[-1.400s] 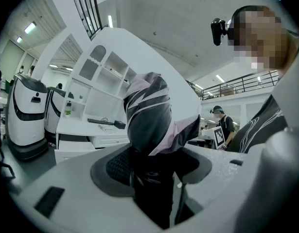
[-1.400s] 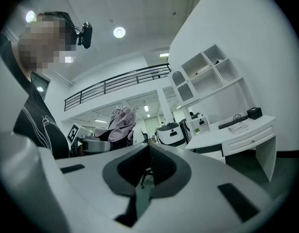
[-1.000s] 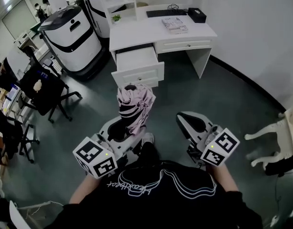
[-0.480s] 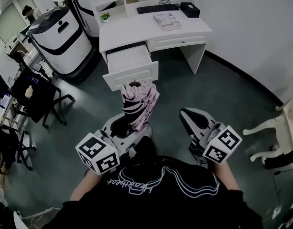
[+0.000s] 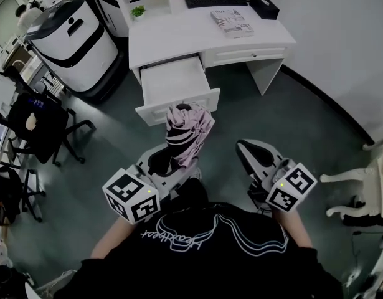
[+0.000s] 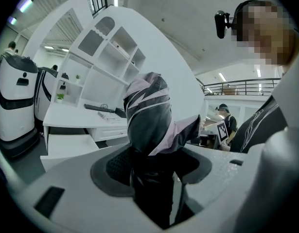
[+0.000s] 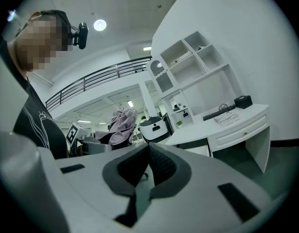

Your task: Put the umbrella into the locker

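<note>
Left gripper (image 5: 170, 163) was clamped on a folded pink and black umbrella (image 5: 188, 129), jaws held partly apart by the bundle, 1 pad on each side of its lower dark part. The umbrella stood roughly upright out of the jaws, in the air in front of the desk (image 5: 179, 39), just short of its open drawer (image 5: 175, 83) and not touching it. The drawer was pulled out on the desk's left half, and its inside looked white and bare. Right gripper (image 5: 251, 153) had its jaws closed together with nothing between them, and was held level in front of the desk, to the right of the umbrella and apart from it. On the desk top: a keyboard (image 5: 216, 1) at the back, a magazine (image 5: 231, 22) and a black box (image 5: 264, 7) toward the right end, and a small plant (image 5: 138, 11) on the shelf at the left end. 2 white machines (image 5: 70, 39) stood left of the desk, with a black office chair (image 5: 45, 120) further left and nearer the person.
</note>
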Available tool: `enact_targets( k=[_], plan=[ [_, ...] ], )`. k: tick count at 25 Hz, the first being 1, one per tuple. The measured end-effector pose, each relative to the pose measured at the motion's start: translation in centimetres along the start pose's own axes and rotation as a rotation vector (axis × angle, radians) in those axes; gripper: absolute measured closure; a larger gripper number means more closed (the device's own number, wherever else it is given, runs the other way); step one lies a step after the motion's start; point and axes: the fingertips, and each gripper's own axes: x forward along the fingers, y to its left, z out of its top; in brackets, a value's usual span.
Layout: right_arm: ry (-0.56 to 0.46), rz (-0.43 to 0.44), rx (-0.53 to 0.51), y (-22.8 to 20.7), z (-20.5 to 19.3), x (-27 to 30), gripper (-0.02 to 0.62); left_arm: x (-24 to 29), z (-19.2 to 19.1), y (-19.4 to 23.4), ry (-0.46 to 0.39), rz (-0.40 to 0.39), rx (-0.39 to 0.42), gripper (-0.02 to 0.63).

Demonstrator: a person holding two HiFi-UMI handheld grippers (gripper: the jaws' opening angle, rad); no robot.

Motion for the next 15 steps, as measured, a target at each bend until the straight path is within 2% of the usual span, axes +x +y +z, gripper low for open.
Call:
enact_targets(
  k=[11,15],
  plan=[
    [0.082,-0.032,0.05,-8.7,3.5,14.1,0.592,5.7,5.5,15.6,0.066,0.013,-0.067,0.376],
    [0.085,-0.042,0.048,-10.2,3.5,16.3,0.592,6.6,5.4,18.3,0.083,0.007,-0.063,0.374]
  ],
)
